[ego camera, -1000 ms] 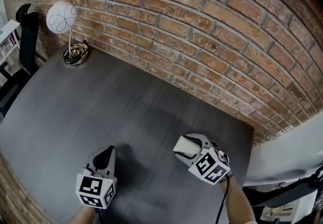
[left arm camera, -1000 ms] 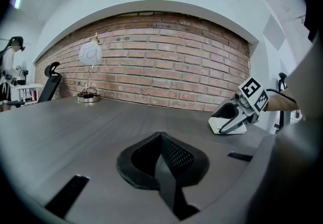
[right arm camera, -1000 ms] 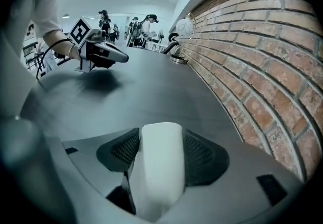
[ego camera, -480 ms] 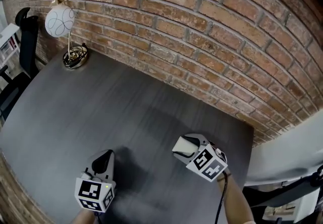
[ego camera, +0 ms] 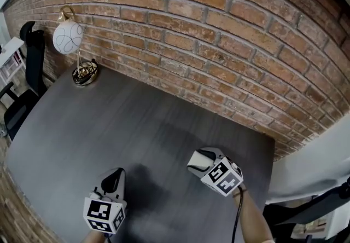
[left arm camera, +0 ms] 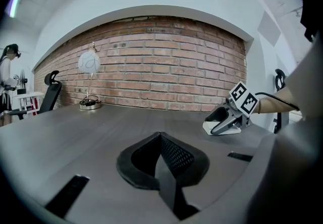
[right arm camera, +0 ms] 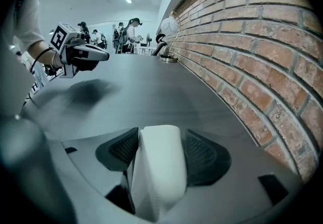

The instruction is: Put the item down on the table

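Dark grey table [ego camera: 126, 121] against a brick wall [ego camera: 219, 34], globe lamp [ego camera: 68, 36] at the far left corner, black chair [ego camera: 30, 56] off the left edge. Right gripper [ego camera: 197, 161] sits at the near right of the table, its 2 jaws clamped on a white item [ego camera: 201, 158] that fills the gap between them and is low at the tabletop; contact with the surface cannot be told. Left gripper [ego camera: 112, 176] is at the near left, well apart from the right one, its 2 jaws pressed together with nothing between.
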Motion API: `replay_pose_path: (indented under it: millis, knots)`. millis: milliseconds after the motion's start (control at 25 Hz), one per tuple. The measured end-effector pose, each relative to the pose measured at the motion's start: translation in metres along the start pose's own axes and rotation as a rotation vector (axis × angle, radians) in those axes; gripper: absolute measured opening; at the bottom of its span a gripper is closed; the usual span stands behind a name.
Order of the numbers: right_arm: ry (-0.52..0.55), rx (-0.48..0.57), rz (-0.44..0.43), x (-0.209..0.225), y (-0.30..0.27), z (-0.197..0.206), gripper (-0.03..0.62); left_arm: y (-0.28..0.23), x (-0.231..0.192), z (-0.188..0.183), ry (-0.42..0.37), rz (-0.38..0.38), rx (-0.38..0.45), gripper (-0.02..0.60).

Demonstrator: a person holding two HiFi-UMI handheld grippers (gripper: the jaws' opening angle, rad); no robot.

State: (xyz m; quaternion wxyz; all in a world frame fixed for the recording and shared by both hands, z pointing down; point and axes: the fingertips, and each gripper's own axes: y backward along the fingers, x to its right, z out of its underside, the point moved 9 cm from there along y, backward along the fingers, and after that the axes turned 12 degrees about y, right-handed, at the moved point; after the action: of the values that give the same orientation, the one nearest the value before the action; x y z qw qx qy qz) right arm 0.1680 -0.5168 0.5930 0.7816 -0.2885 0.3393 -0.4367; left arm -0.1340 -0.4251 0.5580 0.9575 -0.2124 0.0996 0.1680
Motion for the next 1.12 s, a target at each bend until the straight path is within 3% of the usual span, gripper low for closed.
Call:
replay_pose_path:
  millis: [160, 320, 560, 720, 920, 1120]
  knots:
    - [-0.039, 0.059, 0.066, 0.006, 0.010, 0.003, 0.299, 0.006, 0.005, -0.002, -0.006, 0.004, 0.001, 0.017]
    - [-0.095, 0.099, 0.067, 0.007, 0.031, -0.004, 0.298, 0.012, 0.013, -0.008, -0.027, 0.026, 0.001, 0.017]
    - [-0.107, 0.123, 0.146, 0.001, 0.070, -0.017, 0.298, 0.025, 0.029, -0.023, -0.060, 0.059, 0.029, 0.017]
    - [-0.175, 0.136, 0.264, -0.011, 0.106, -0.024, 0.293, 0.041, 0.041, -0.033, -0.074, 0.082, 0.032, 0.017]
    - [-0.210, 0.126, 0.458, -0.030, 0.154, -0.036, 0.212, 0.062, 0.059, -0.049, -0.037, 0.085, 0.004, 0.017]
    - [-0.282, 0.183, 0.588, -0.051, 0.206, -0.050, 0.176, 0.084, 0.080, -0.069, -0.031, 0.134, 0.055, 0.017]
